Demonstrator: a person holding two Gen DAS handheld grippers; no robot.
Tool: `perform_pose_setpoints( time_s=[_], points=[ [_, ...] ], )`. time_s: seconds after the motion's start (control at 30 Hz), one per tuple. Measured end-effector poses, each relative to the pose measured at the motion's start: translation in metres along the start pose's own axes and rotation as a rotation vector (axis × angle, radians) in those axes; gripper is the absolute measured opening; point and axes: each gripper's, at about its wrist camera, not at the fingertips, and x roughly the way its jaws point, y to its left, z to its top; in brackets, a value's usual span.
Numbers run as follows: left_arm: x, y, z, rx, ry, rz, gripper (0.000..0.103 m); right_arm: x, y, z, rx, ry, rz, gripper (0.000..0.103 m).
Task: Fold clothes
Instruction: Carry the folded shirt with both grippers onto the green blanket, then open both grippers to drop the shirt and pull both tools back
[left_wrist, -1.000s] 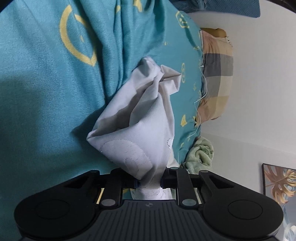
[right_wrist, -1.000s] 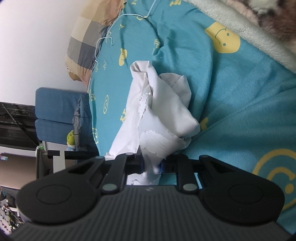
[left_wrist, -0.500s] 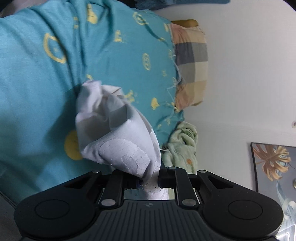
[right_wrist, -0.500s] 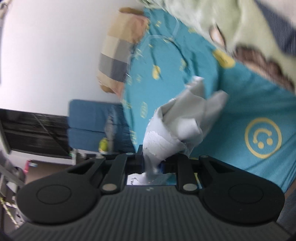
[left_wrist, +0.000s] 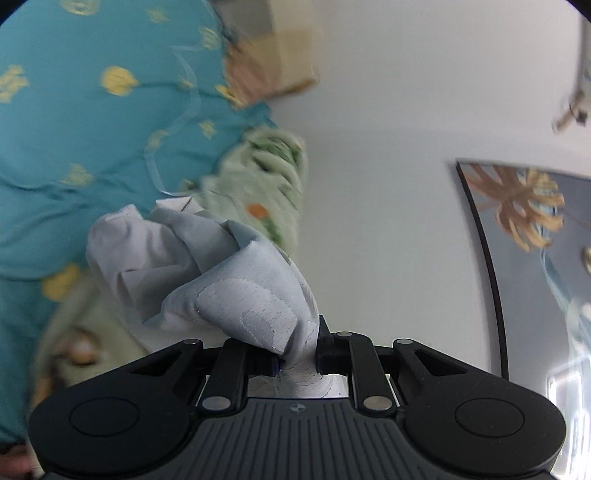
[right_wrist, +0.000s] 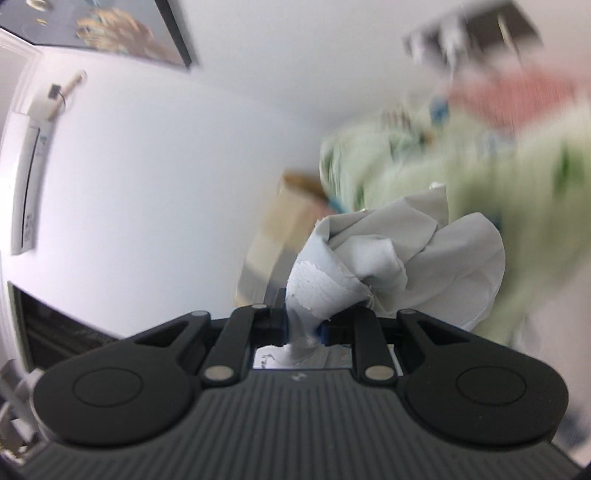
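A crumpled white garment (left_wrist: 207, 266) with an embroidered patch hangs bunched from my left gripper (left_wrist: 299, 360), which is shut on it and holds it up above the teal bed cover (left_wrist: 74, 129). The same white garment (right_wrist: 399, 258) is also pinched in my right gripper (right_wrist: 304, 330), which is shut on it. Both views are tilted up towards the wall and blurred. The rest of the garment is hidden in its own folds.
A pale green blanket (left_wrist: 266, 177) lies at the bed's edge and also shows in the right wrist view (right_wrist: 498, 192). A checked pillow (left_wrist: 269, 55) is at the head. A framed leaf picture (left_wrist: 528, 258) hangs on the white wall.
Both grippers have lifted the garment off the bed and swung upward. The views now point at the wall instead of down at the teal cover. Both stay shut on the cloth.
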Motion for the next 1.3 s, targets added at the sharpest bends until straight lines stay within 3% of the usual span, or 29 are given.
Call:
perform_pose_setpoints(
  time_s=[0.1,0.23,0.33,0.43,0.57,0.73,0.8,0.9,1.1,1.3],
  points=[
    [0.055,-0.031,-0.020,0.052,0.061,-0.055,0.018,-0.012,0.009,0.052,-0.076,-0.096,-0.024,0.018],
    [0.098,-0.033,-0.076,0.107,0.125,-0.099,0.018,-0.026,-0.010,0.097,-0.144,-0.165,-0.066,0.018],
    [0.135,0.002,-0.099,0.098,0.174,-0.080,0.018,-0.035,-0.049,0.100,-0.131,-0.152,-0.141,0.018],
    [0.143,0.043,-0.116,0.077,0.237,0.006,0.018,-0.042,-0.097,0.090,-0.076,-0.082,-0.234,0.018],
    [0.129,0.086,-0.132,0.075,0.296,0.063,0.018,-0.056,-0.146,0.064,-0.025,-0.013,-0.285,0.018],
    [0.116,0.106,-0.143,0.165,0.330,0.145,0.027,-0.063,-0.165,0.042,0.024,0.007,-0.316,0.021],
    [0.110,0.096,-0.150,0.276,0.350,0.195,0.033,-0.068,-0.166,0.042,0.057,0.018,-0.314,0.023],
    [0.089,0.078,-0.158,0.418,0.349,0.242,0.053,-0.083,-0.154,0.035,-0.004,0.046,-0.335,0.026],
    [0.028,0.032,-0.180,0.658,0.272,0.288,0.068,-0.127,-0.124,0.011,-0.183,0.019,-0.391,0.027],
    [-0.050,-0.022,-0.226,0.868,0.193,0.323,0.082,-0.177,-0.083,-0.019,-0.347,-0.010,-0.367,0.027]
  ],
)
